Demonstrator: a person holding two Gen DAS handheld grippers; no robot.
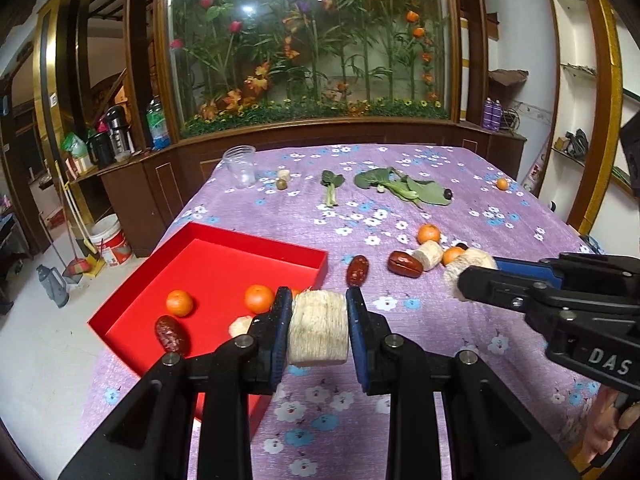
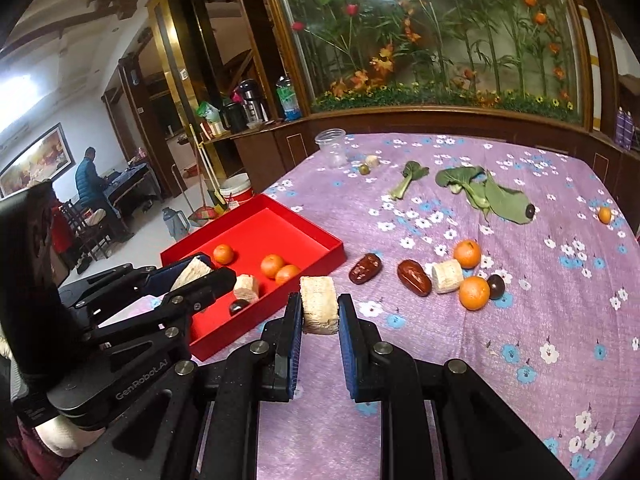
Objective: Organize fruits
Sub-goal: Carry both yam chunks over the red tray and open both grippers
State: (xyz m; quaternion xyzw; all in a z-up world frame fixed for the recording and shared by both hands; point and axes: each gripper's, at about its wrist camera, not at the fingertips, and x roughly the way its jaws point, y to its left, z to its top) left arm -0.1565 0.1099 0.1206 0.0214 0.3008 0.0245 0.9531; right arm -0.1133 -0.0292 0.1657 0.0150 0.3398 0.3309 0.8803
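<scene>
Things around the worktop
A clear plastic cup stands upright near green leaves; a white bucket and a grey flask stand on the floor.

The tray sits at the tablecloth's left edge with tangerines inside, dates just right of it, greens farther back.

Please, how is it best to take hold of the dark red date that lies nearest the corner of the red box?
Probably grip the date at its middle, across the narrow width, coming from above. It lies flat on the tablecloth, clear of the red box, with bare cloth on both long sides for the fingers.
</scene>
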